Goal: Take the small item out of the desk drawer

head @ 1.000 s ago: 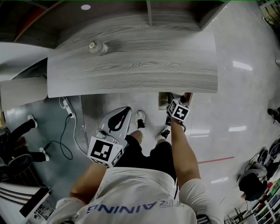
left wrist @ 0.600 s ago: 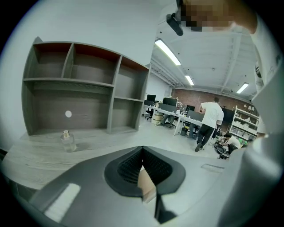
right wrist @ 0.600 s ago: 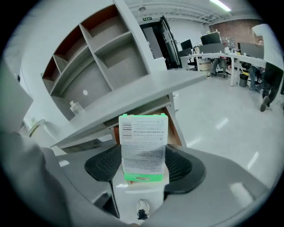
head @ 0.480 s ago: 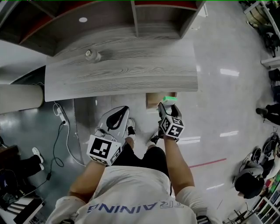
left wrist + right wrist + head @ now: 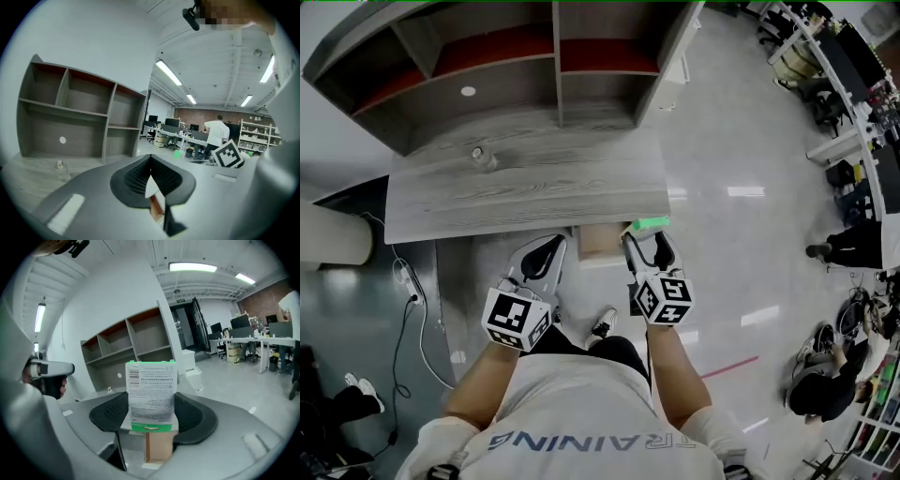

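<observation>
Looking from the worktop [image 5: 525, 187] to its open drawer [image 5: 598, 242] at the near edge, I see my right tool [image 5: 647, 242], reaching in a second ago, now lifted clear and clamped on the packet [image 5: 151, 397], while my left tool [image 5: 546, 253] is closed and empty.

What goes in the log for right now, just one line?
right gripper: shut on green-and-white packet | left gripper: shut, empty | drawer: open under desk

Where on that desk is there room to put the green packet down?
Most of the desktop is bare: the stretch right of the small bottle, between the shelf unit and the front edge. It is crowded only by the open drawer below.
</observation>
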